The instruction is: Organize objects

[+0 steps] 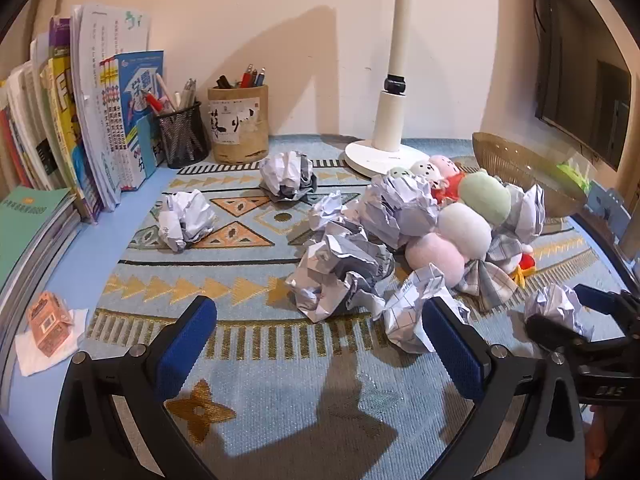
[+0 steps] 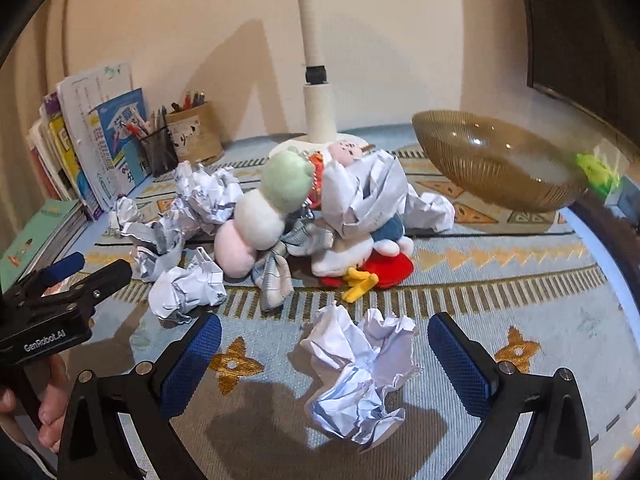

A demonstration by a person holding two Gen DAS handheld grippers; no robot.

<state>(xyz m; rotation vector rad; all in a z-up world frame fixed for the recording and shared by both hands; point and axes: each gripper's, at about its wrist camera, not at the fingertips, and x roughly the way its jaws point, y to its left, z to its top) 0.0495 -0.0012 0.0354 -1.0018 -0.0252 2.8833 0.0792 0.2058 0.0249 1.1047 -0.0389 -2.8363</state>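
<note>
Nearest the right wrist camera, a crumpled paper ball (image 2: 360,372) lies on the patterned mat (image 2: 520,280) between the spread fingers of the right tool (image 2: 325,364); the blue pads stand clear of it on both sides, jaws fully wide, nothing gripped.

Left tool (image 1: 320,348): jaws likewise fully wide and empty. A checked paper wad (image 1: 412,312) sits just ahead of its right finger; whether the two touch cannot be told.

Centre of the counter: a heap of crumpled sheets (image 1: 348,272) mixed with soft toys. A plush of three stacked balls (image 1: 464,228), green, white and pink, leans across the heap. A white plush with yellow feet (image 2: 360,264) lies partly under a large crumpled sheet (image 2: 368,196). Two separate paper balls (image 1: 186,220) (image 1: 286,176) lie apart, toward the back left.

Back right: an amber ribbed glass bowl (image 2: 496,160), tilted in both views, nothing visible inside.

Back edge: white lamp base (image 1: 384,152), black mesh pen cup (image 1: 182,136), tan pen holder (image 1: 239,124). Books (image 1: 100,112) stand upright at far left. A small orange carton (image 1: 50,324) rests on a white tissue near the left edge.
</note>
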